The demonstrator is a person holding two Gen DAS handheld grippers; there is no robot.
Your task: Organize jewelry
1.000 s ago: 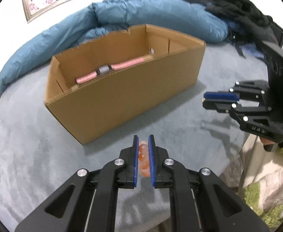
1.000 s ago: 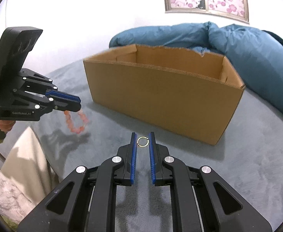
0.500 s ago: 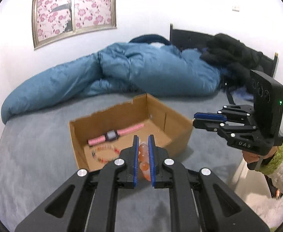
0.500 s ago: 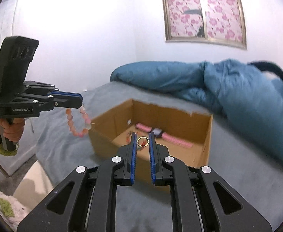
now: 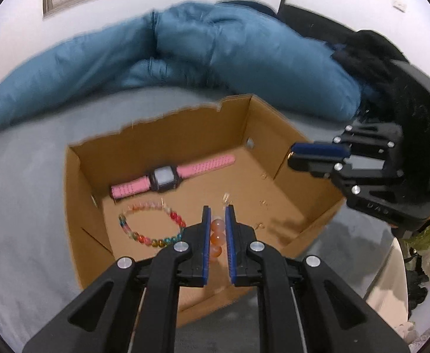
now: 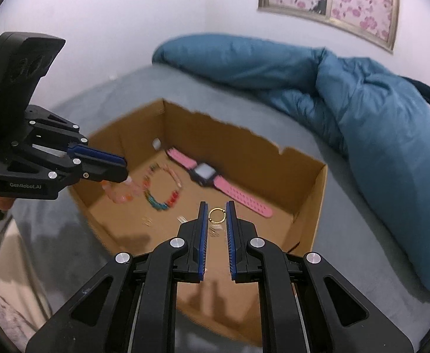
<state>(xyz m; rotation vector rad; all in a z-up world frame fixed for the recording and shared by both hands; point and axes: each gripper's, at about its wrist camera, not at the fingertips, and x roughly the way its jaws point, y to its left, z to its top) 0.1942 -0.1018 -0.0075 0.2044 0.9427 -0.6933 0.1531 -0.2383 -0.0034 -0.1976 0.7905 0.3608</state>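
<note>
Grey bed (image 6: pixel 347 206), cardboard box (image 5: pixel 167 135) mid-frame; left gripper (image 5: pixel 217 220) clamped on peach bead bracelet (image 5: pixel 216 239), right gripper (image 6: pixel 217 216) apparently pinching gold ring (image 6: pixel 216 215), lower centre.

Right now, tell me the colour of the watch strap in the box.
Pink, on the watch with its dark case; clearest in the left wrist view.

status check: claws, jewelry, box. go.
Left claw shut on orange bead bracelet, over cardboard box. Right claw shut on gold ring, also over box. Pink watch, multicolor bracelet already inside. Nothing blocking.
</note>
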